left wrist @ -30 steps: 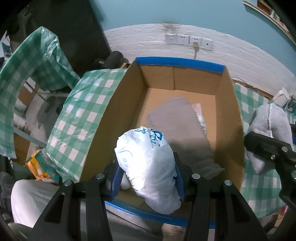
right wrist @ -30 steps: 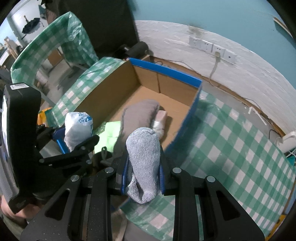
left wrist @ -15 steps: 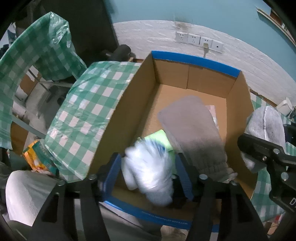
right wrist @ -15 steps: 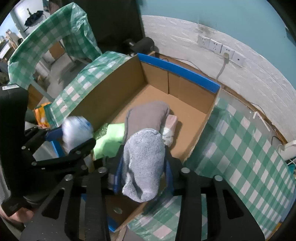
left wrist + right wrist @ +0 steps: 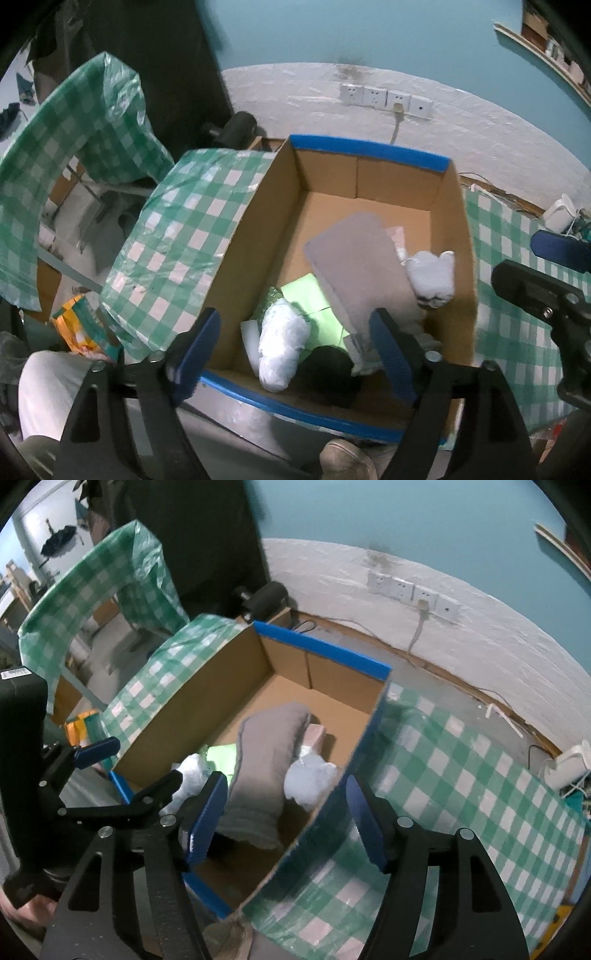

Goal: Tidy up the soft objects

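Observation:
An open cardboard box [image 5: 255, 236] [image 5: 207, 698] with blue-taped rims holds the soft things. The white plastic-wrapped bundle [image 5: 282, 347] [image 5: 192, 771] lies in its near corner, on a green pad [image 5: 312, 295]. A grey towel [image 5: 362, 266] [image 5: 266, 753] lies along the middle, with the pale grey sock [image 5: 432, 275] [image 5: 310, 779] beside it by the right wall. My left gripper [image 5: 295, 350] hangs above the near end, jaws opening, nothing pressed between the pads. My right gripper [image 5: 286, 812] hovers over the box's right wall, jaws opening and empty.
Green checked cloth [image 5: 177, 236] [image 5: 461, 786] covers the surfaces on both sides of the box. A dark object [image 5: 328, 373] lies in the box's near end. A white wall with sockets [image 5: 386, 98] stands behind. A white device [image 5: 565, 768] sits at the far right.
Both grippers opened and rose a little. The white bundle dropped from the left gripper into the box's near corner. The sock fell from the right gripper beside the towel.

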### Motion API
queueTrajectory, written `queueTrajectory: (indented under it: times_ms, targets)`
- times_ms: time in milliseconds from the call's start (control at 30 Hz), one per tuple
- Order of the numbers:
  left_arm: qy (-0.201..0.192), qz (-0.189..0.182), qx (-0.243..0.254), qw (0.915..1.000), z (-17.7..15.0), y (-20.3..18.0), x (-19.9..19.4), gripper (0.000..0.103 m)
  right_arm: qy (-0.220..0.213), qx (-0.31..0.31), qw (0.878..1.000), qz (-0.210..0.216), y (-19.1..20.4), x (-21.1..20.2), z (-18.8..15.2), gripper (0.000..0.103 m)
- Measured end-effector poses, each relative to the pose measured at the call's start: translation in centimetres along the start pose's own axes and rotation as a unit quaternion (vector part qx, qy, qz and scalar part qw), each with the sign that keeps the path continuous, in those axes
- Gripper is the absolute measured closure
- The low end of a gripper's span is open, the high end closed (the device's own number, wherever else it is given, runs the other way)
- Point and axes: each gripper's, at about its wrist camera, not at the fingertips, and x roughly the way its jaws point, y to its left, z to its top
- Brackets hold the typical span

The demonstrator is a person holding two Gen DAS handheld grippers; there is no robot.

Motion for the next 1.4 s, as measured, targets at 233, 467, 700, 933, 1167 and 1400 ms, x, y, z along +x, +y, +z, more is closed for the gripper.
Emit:
queueTrajectory:
  times_ms: [233,467,700,933,1167,1400]
  targets:
    - [-0.023,-0.015,0.034,0.9991,-0.1,-2.4,-2.6,0.011,-0.021,0.024,0.999,-0.018,-1.6,-3.3,-1.9,0.033]
    - [-0.037,-0.024,0.043,0.9981,-0.2,-3.8,-4.3,0.003,-0.041,0.044,0.998,-0.030,-3.2,-6.0,-3.1,0.032]
    - [-0.053,-0.032,0.052,0.9967,-0.2,-5.3,-5.5,0.002,-0.063,0.057,0.996,-0.038,-4.5,-8.2,-4.2,0.031]
    - [-0.061,-0.041,0.062,0.9954,0.0,-7.0,-6.4,0.002,-0.072,0.073,0.994,-0.048,-6.4,-9.3,-5.4,0.031]
    - [-0.053,-0.028,0.076,0.9953,-0.1,-8.3,-6.2,0.002,-0.069,0.093,0.992,-0.057,-8.5,-9.2,-6.4,0.031]
    - [-0.057,-0.031,0.079,0.9947,-0.1,-8.8,-6.5,0.002,-0.068,0.097,0.991,-0.059,-9.0,-9.3,-6.8,0.031]
